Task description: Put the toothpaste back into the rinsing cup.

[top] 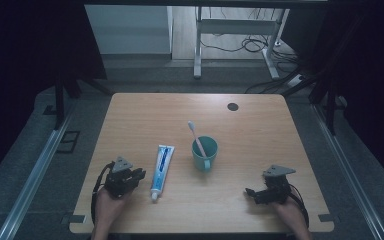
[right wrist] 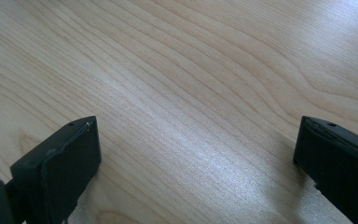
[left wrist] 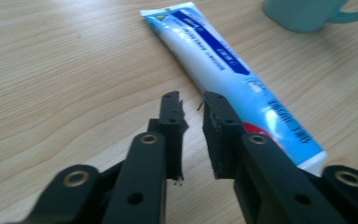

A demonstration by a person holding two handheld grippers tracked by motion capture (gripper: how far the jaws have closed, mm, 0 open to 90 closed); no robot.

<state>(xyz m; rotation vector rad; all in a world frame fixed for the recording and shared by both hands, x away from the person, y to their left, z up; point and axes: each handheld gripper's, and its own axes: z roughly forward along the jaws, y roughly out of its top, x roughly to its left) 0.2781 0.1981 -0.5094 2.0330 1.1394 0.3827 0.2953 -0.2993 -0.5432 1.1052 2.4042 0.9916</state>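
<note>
Teal mug (top: 204, 152) holds toothbrush (top: 195, 136) beside toothpaste tube (top: 162, 165).

We see a light wooden desk (top: 260, 135) with a dark round cable hole (top: 232, 106) near its far edge. Toward the middle stands a teal mug (top: 204, 153) with a pink-handled toothbrush (top: 196, 138) leaning in it, head up. Just beside the mug, on its left, a blue-and-white toothpaste tube (top: 162, 165) lies flat, cap toward the near edge. Beyond the desk, cables (top: 252, 45) trail on the floor by a white frame (top: 198, 45).
</note>
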